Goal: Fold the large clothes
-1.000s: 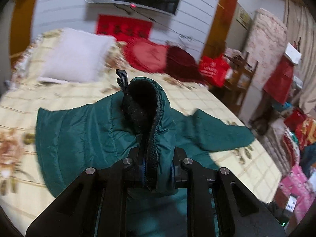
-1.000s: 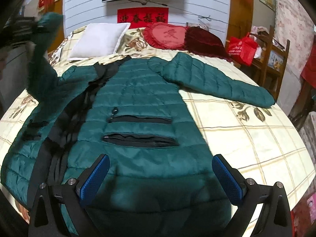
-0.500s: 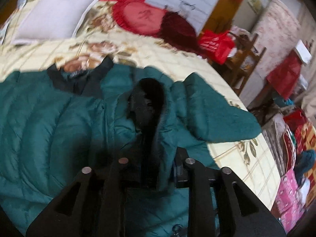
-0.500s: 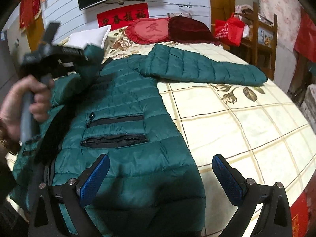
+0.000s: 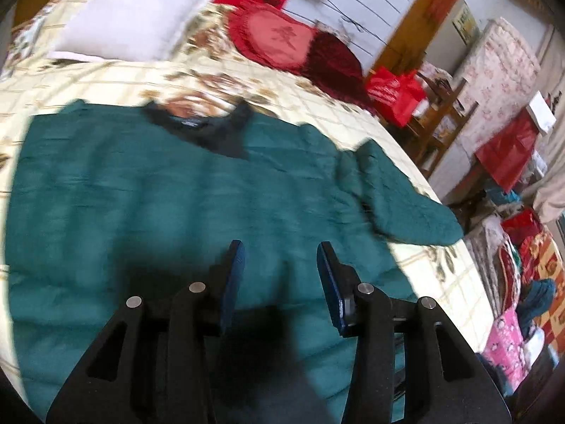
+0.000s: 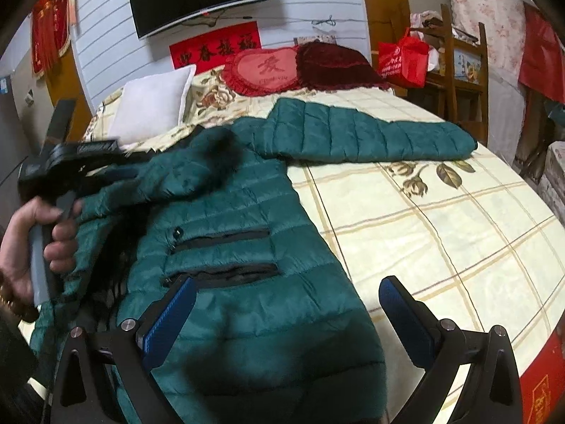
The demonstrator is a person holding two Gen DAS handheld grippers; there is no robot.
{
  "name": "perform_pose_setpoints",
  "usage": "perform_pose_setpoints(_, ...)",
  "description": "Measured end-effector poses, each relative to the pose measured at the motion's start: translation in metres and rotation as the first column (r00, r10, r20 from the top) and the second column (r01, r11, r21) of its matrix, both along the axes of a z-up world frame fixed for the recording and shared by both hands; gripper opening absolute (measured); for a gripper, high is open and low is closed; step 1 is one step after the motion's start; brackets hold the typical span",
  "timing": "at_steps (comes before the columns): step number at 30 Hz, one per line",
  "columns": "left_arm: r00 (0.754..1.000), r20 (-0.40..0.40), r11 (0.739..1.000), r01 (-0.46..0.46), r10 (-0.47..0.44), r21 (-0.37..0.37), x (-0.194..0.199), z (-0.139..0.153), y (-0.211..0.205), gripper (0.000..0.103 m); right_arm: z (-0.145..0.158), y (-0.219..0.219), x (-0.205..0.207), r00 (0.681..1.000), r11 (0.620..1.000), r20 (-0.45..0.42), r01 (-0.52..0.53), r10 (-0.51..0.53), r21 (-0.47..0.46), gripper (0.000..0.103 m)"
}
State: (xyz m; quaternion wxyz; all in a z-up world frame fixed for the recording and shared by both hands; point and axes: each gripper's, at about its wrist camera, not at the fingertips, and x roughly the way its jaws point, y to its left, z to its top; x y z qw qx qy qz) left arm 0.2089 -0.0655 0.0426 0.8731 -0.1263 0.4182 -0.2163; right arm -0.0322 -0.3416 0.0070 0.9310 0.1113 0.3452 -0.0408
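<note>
Left gripper (image 5: 279,275) has just been opening, nothing between its jaws now, hovering over the green jacket (image 5: 159,212) spread on the bed (image 6: 441,219). Right gripper (image 6: 286,314) is spread wide near the hem; the unfolded sleeve (image 6: 360,134) stretches sideways on its side, so it's nearer.

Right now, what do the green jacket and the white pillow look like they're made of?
Jacket: likely padded nylon or polyester, with a slight sheen, stitched into puffy horizontal channels; black zip pockets. Pillow: probably a matte woven cotton cover, plump and softly creased.
</note>
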Motion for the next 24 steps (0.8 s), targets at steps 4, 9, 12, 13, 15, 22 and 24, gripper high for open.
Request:
perform_pose_setpoints(4,0.994,0.027,0.993,-0.108,0.107,0.038,0.000,-0.001,0.059,0.042,0.011,0.014,0.026,0.998,0.999,0.049,-0.043,0.043,-0.001,0.103)
perform_pose_setpoints(9,0.966,0.048,0.963,-0.258,0.254,0.075,0.004,-0.008,0.124,0.042,0.027,0.056,0.100,0.984,0.988,0.092,-0.155,0.154,0.005,0.103)
perform_pose_setpoints(12,0.951,0.030,0.949,-0.310,0.308,0.057,0.013,-0.014,0.146,0.042,0.033,0.089,0.143,0.968,0.974,0.124,-0.223,0.218,0.025,0.103)
perform_pose_setpoints(13,0.946,0.028,0.945,-0.323,0.322,0.054,0.018,-0.015,0.151,0.042,0.033,0.098,0.154,0.962,0.968,0.134,-0.248,0.240,0.044,0.103)
perform_pose_setpoints(15,0.941,0.028,0.940,-0.338,0.337,0.050,0.028,-0.014,0.154,0.042,0.026,0.116,0.178,0.949,0.950,0.122,-0.301,0.290,0.088,0.103)
perform_pose_setpoints(22,0.934,-0.005,0.927,-0.354,0.357,0.122,0.065,-0.032,0.149,0.042,-0.042,0.081,0.239,0.969,0.907,-0.102,-0.169,0.224,0.384,0.100)
perform_pose_setpoints(24,0.932,-0.022,0.926,-0.358,0.363,0.124,0.065,-0.043,0.145,0.042,-0.042,0.071,0.245,0.975,0.909,-0.092,-0.149,0.200,0.390,0.099)
